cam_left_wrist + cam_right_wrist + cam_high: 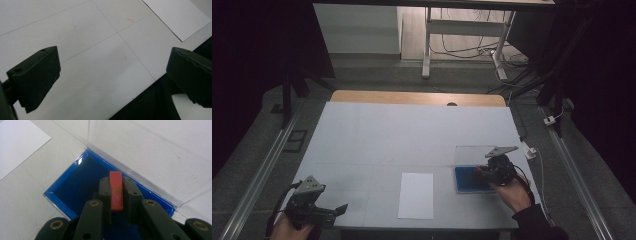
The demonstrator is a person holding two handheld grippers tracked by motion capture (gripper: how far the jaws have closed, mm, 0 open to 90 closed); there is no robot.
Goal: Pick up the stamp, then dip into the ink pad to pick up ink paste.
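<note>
A shallow blue box [75,187] with a clear lid [155,152] standing open lies at the table's right front; in the high view the blue box [464,179] sits under my right hand. My right gripper [116,183] is shut on a small red-orange card [116,191], held on edge over the box's dark blue inside. In the high view the right gripper [492,172] hovers at the box's right part. My left gripper [341,209] is at the table's front left corner, open and holding nothing; its two fingers [37,75] stand wide apart over bare white surface.
A white sheet of paper [416,195] lies at the front middle, between the two hands; its corner [177,15] appears in the left gripper view. The table's front edge [150,92] runs just under the left gripper. A wooden strip [417,97] borders the far side.
</note>
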